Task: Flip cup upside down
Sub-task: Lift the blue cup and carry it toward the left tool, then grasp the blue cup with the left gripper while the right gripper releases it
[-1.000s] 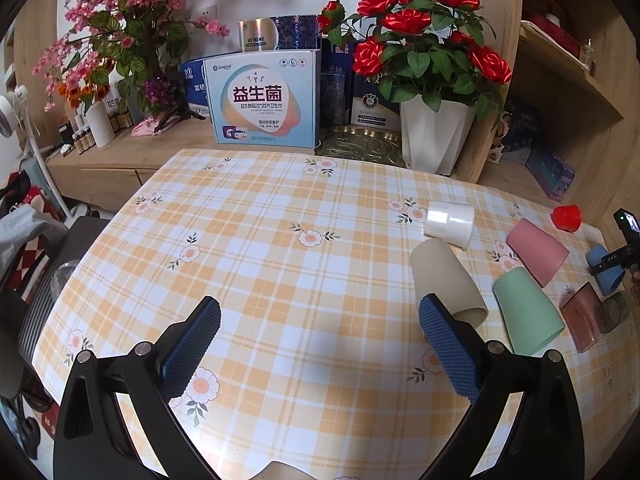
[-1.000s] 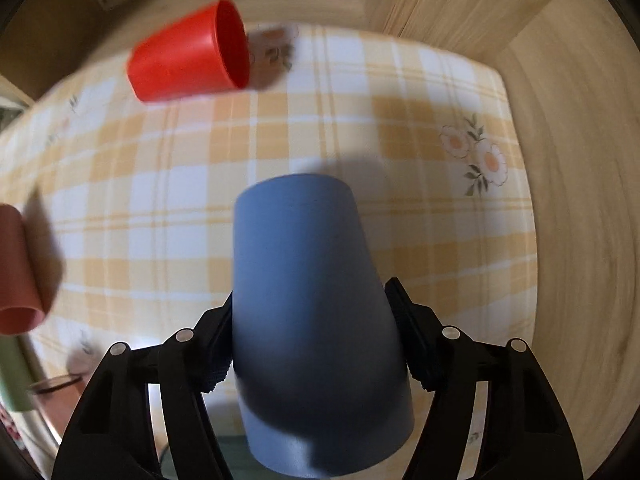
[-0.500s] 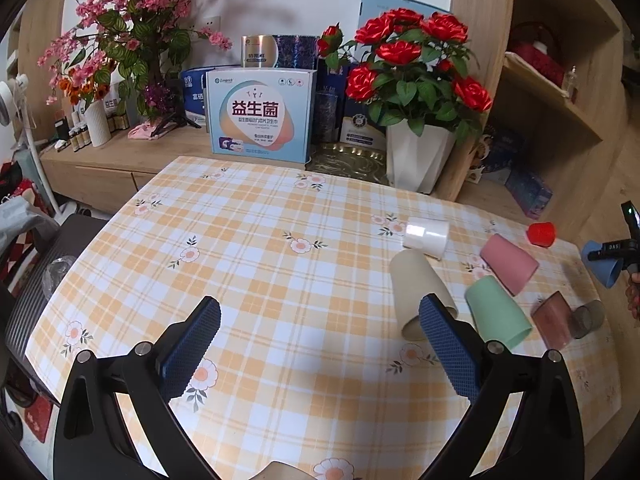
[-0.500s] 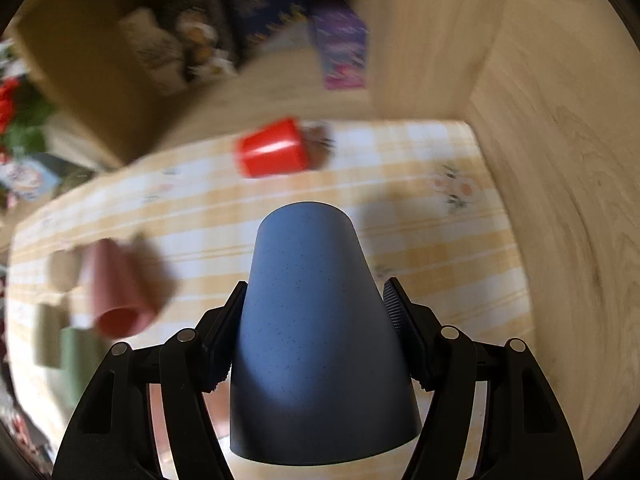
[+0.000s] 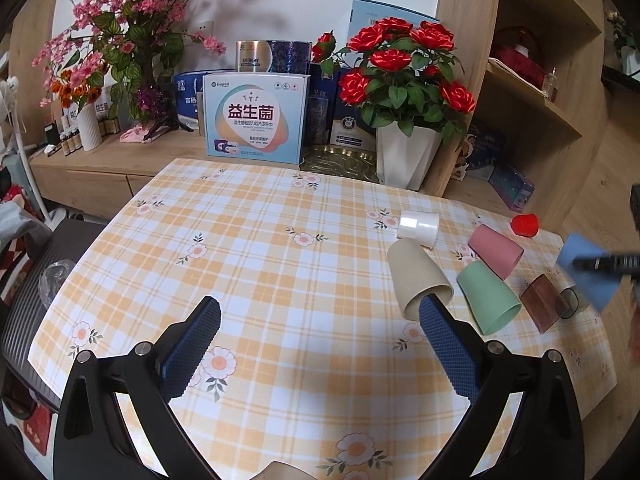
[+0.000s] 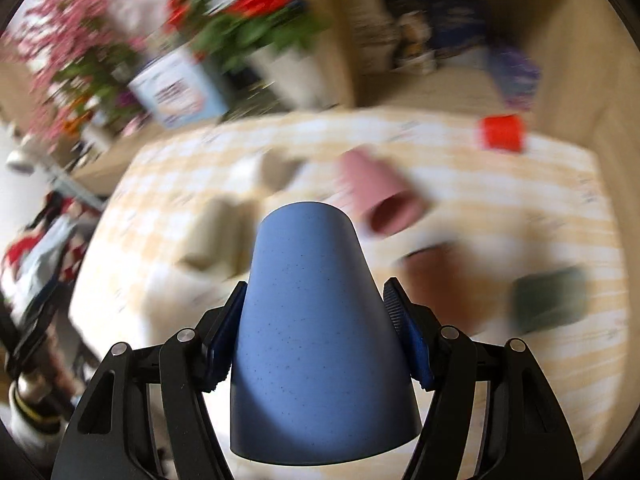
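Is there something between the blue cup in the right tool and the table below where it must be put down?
The view is blurred, but nothing visible blocks it. The blue cup hangs over bare tablecloth; the brown cup lies beside it.

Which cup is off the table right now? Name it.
The blue cup, clamped in the right gripper. The beige, green and pink cups lie on the tablecloth.
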`<action>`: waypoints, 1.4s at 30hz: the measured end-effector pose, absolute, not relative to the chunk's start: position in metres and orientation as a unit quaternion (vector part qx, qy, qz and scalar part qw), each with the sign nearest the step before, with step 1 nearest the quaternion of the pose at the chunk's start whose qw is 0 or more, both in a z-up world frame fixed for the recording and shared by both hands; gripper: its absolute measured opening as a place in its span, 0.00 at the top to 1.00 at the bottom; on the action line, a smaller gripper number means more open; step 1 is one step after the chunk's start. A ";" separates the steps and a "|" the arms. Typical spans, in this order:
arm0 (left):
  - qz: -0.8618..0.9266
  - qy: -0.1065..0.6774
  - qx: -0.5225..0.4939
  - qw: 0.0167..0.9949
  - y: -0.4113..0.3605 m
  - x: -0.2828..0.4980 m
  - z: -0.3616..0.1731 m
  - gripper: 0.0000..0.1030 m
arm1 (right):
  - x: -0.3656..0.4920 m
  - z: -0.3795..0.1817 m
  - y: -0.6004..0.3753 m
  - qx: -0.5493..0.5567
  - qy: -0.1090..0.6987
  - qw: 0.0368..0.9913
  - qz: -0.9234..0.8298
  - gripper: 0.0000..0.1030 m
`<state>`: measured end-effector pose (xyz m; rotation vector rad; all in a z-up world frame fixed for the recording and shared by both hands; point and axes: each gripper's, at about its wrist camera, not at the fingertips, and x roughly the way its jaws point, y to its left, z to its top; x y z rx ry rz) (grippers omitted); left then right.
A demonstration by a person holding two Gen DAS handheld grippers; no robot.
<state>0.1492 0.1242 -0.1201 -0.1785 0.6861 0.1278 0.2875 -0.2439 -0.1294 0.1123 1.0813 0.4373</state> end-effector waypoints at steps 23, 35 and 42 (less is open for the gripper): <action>0.095 0.347 -0.096 0.928 0.151 0.125 -0.129 0.06 | 0.220 -0.242 -0.061 -0.048 0.527 0.805 0.269 0.38; 0.066 0.373 -0.129 0.916 0.139 0.129 -0.134 0.06 | 0.217 -0.227 -0.080 -0.003 0.508 0.819 0.268 0.29; 0.048 0.390 -0.130 0.910 0.120 0.135 -0.137 0.06 | 0.208 -0.201 -0.121 0.044 0.473 0.845 0.245 0.14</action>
